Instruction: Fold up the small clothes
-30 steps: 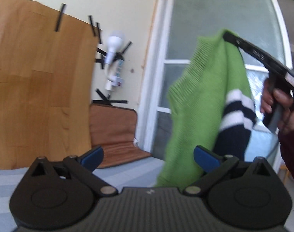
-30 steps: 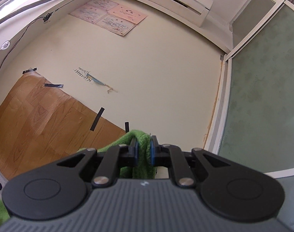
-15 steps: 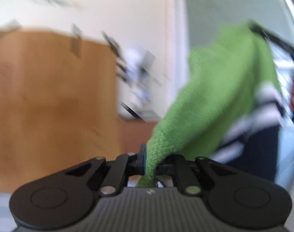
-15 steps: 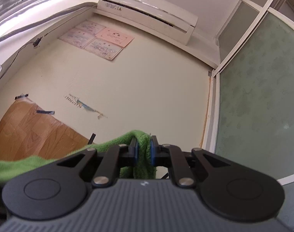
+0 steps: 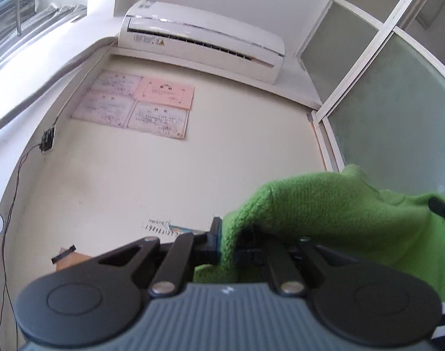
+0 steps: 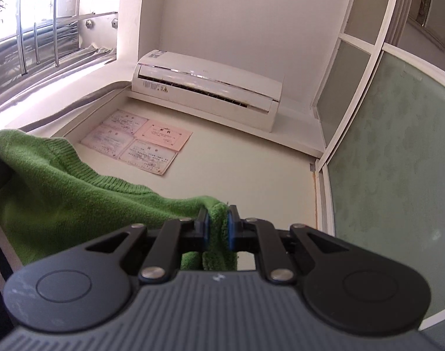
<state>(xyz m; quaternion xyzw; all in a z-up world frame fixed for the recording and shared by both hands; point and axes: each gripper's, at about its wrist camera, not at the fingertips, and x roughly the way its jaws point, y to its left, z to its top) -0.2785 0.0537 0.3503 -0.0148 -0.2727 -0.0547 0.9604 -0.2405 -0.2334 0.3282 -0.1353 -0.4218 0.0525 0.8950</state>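
Observation:
A small green knitted sweater [image 5: 339, 204] with navy and white stripes at its lower right hangs in the air, stretched between both grippers. My left gripper [image 5: 228, 242] is shut on one edge of it. My right gripper [image 6: 218, 228] is shut on another edge, and the sweater [image 6: 61, 181] runs off to the left in the right wrist view. The tip of the right gripper shows at the far right of the left wrist view [image 5: 440, 207]. Both cameras point up at the wall.
A white air conditioner [image 5: 199, 38] hangs high on the cream wall, with several paper certificates [image 5: 134, 102] below it. A frosted glass door with a white frame [image 6: 398, 146] stands at the right. A barred window [image 6: 32, 44] is at the upper left.
My left gripper was open a second ago and has shut on the sweater's edge. Both grippers have swung upward, lifting the sweater, so the views now show the upper wall.

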